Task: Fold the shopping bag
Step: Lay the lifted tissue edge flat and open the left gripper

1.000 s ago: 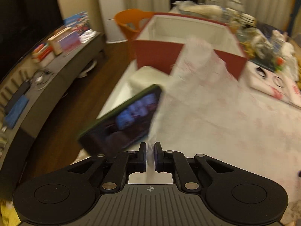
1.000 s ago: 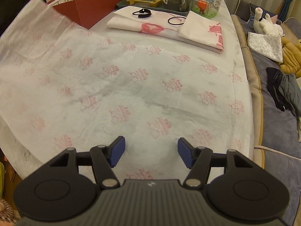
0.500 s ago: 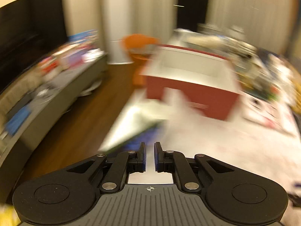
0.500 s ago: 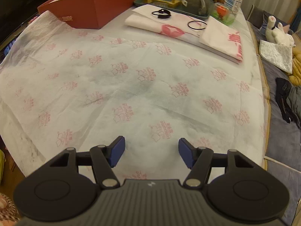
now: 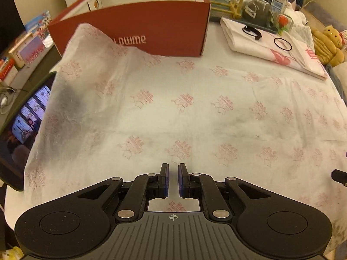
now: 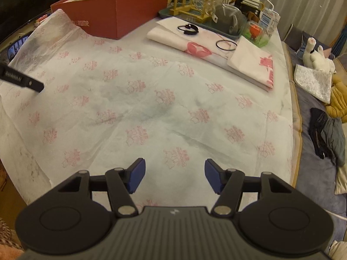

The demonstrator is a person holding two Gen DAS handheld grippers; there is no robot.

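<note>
A large white non-woven shopping bag (image 5: 184, 108) with pink flower prints lies spread flat over the table; it also shows in the right wrist view (image 6: 151, 99). Its far left corner is draped up against a red box (image 5: 151, 32). My left gripper (image 5: 173, 179) hovers over the bag's near edge, its jaws nearly closed with a narrow gap and nothing between them. My right gripper (image 6: 173, 174) is open and empty above the bag's near edge. A black part of the left gripper (image 6: 21, 79) shows at the left of the right wrist view.
The red box (image 6: 112, 15) stands at the back left. Folded white-and-pink bags (image 6: 208, 52) with black hair ties lie at the back right, a tray of glassware (image 6: 208, 13) behind them. A lit tablet (image 5: 19, 125) leans at the table's left edge. A sofa (image 6: 321, 119) runs along the right.
The left gripper has swung right from the tablet and table edge to face the bag. The bag's lifted left part has dropped flat. The right gripper stays open.
</note>
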